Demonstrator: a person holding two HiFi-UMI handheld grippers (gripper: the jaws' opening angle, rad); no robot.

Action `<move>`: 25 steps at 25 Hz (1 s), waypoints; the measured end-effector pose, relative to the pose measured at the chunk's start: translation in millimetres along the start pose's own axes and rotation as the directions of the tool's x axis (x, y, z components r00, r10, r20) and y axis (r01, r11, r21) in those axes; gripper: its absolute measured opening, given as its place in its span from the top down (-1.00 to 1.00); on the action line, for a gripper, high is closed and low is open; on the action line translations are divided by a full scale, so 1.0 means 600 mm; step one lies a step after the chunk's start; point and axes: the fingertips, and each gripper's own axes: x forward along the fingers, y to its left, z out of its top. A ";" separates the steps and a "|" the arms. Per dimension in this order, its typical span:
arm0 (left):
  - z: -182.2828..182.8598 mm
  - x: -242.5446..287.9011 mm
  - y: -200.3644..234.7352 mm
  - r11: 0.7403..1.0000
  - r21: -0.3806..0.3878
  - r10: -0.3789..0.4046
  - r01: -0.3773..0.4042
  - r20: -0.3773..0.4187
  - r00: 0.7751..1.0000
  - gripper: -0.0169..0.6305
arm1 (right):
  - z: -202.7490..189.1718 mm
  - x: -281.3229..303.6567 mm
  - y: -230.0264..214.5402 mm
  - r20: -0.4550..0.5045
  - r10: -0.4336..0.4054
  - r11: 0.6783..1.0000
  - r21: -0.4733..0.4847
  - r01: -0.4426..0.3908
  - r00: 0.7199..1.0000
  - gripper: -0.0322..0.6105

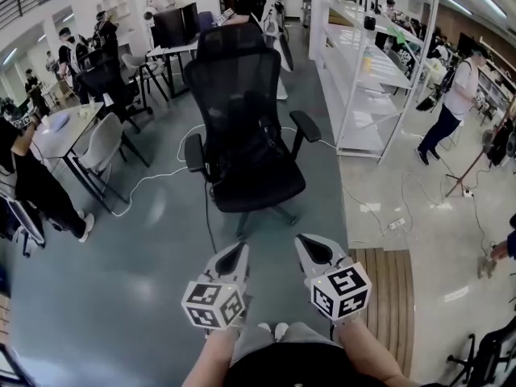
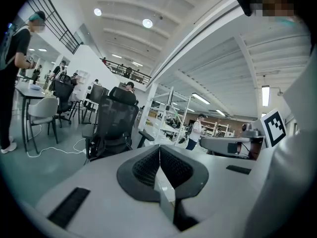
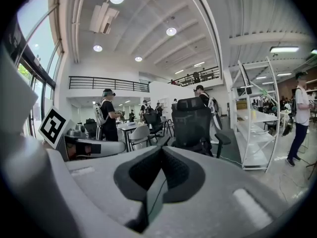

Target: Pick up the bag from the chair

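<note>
Black chair (image 1: 242,127) stands just ahead; left gripper (image 1: 236,252) and right gripper (image 1: 310,247) have jaws closed together, holding nothing.

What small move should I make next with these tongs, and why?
Probably carry both grippers forward toward the black chair: the left gripper and right gripper hang well short of its seat, tongs shut and empty. A dark bulk on the seat may be the bag, but I cannot tell.

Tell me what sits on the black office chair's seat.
A dark bag rests on the seat, against the backrest of the office chair. Black on black, its outline blurs; the seat beneath it is covered.
</note>
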 end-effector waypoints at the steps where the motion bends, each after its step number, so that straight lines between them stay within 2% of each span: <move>1: 0.001 0.001 -0.001 1.000 0.001 -0.001 0.001 0.003 1.000 0.90 | 0.001 0.002 0.002 0.002 0.006 1.000 -0.002 -0.006 1.000 0.91; 10: -0.012 0.018 -0.033 0.999 0.031 -0.037 0.037 -0.001 0.999 0.90 | -0.013 -0.010 0.000 0.004 0.051 0.999 0.002 -0.051 0.999 0.91; 17: -0.026 0.039 -0.064 0.997 -0.047 -0.068 0.068 0.007 0.998 0.90 | -0.019 -0.018 -0.030 -0.006 0.075 0.997 0.035 -0.075 0.997 0.90; 21: -0.026 0.055 -0.049 0.998 -0.043 -0.051 0.051 0.002 0.999 0.90 | -0.024 0.004 -0.034 -0.015 0.102 0.994 0.039 -0.101 0.995 0.91; 25: -0.028 0.096 -0.009 0.997 -0.049 -0.061 0.060 -0.022 0.998 0.90 | -0.038 0.053 -0.057 -0.030 0.089 0.995 0.051 -0.088 0.996 0.90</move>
